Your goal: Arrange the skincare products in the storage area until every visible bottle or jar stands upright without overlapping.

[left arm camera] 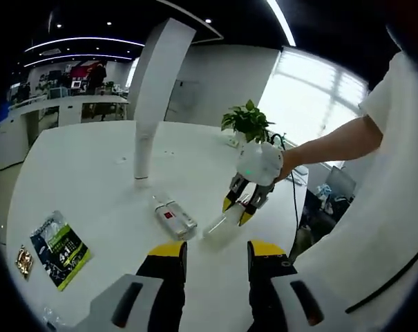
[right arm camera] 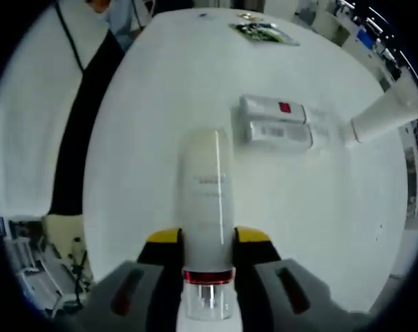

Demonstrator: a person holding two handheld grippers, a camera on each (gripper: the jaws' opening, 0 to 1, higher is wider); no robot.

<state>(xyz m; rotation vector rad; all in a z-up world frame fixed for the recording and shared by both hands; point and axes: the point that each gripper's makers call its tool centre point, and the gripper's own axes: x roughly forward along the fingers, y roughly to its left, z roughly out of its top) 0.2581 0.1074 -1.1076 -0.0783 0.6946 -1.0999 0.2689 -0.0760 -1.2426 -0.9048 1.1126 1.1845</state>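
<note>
The right hand-held gripper (right arm camera: 207,243) is pinching a white cylindrical plastic bottle with a red ring near its clear cap (right arm camera: 207,200), its yellow-tipped jaws pressing on either side near the cap end. In the left gripper view this bottle (left arm camera: 218,225) is slanting down, with its far end at or just above the white desk (left arm camera: 91,180), so it is not yet standing. The left hand-held gripper (left arm camera: 217,250) is hanging spread and empty above the desk. Left of the held bottle, two flat white boxes, one with a red mark (left arm camera: 174,216), are lying side by side. Farther off, a tall white tube (left arm camera: 142,156) is already standing upright. Judging by this, most of the arranging is still remaining.
</note>
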